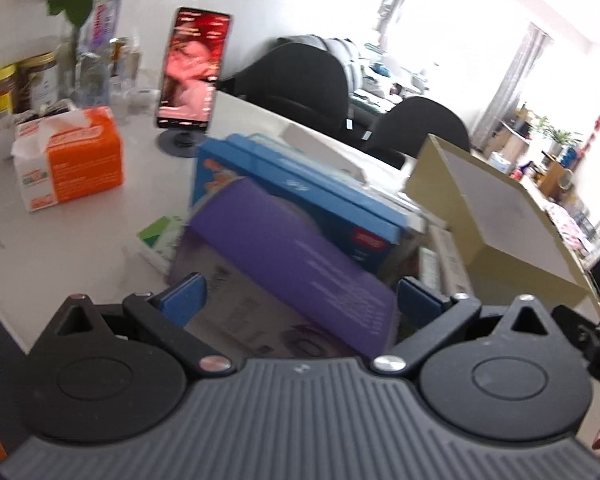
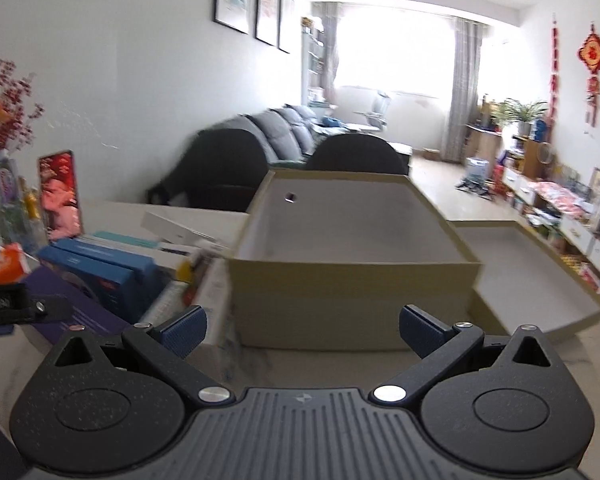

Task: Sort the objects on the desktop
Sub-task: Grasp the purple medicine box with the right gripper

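Note:
My left gripper (image 1: 302, 300) is open, its blue fingers on either side of a tilted purple box (image 1: 292, 264); I cannot tell whether the pads touch it. Behind that box a blue box (image 1: 300, 192) stands on edge. A green and white carton (image 1: 160, 240) lies to the left. An open beige cardboard box (image 1: 492, 216) stands to the right. My right gripper (image 2: 302, 330) is open and empty, just in front of the beige box (image 2: 352, 280), whose inside looks bare. The purple box (image 2: 84, 304) and blue box (image 2: 100, 272) lie to its left.
An orange tissue pack (image 1: 80, 156), a phone on a stand (image 1: 192, 68), bottles, tins and a flower vase crowd the far left of the white table (image 1: 60, 240). A flat white box (image 2: 172, 228) lies behind the blue box. The beige lid (image 2: 540, 280) rests right of the box. Black chairs stand beyond.

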### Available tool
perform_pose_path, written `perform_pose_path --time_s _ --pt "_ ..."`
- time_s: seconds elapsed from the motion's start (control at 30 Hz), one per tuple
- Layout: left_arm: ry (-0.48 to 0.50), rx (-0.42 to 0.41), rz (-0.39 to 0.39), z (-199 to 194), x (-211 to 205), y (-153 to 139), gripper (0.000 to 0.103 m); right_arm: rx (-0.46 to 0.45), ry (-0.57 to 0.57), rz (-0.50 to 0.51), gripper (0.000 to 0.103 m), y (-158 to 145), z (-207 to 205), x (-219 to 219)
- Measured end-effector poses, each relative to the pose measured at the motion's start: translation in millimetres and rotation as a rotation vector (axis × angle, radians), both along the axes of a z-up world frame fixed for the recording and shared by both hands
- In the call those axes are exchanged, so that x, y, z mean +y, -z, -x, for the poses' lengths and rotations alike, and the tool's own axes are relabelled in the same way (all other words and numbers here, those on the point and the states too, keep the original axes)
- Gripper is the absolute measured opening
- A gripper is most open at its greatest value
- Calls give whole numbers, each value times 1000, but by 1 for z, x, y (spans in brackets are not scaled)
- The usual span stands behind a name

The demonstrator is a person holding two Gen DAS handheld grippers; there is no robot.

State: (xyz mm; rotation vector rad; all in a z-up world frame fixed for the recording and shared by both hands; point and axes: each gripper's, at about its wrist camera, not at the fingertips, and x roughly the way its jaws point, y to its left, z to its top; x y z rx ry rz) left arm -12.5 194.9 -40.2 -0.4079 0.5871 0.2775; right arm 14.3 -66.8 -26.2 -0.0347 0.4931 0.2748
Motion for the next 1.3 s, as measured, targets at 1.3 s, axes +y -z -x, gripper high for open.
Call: perform_pose_path --time_s 1.3 --pt "52 -153 250 22 90 27 103 162 -985 342 84 -1 -44 170"
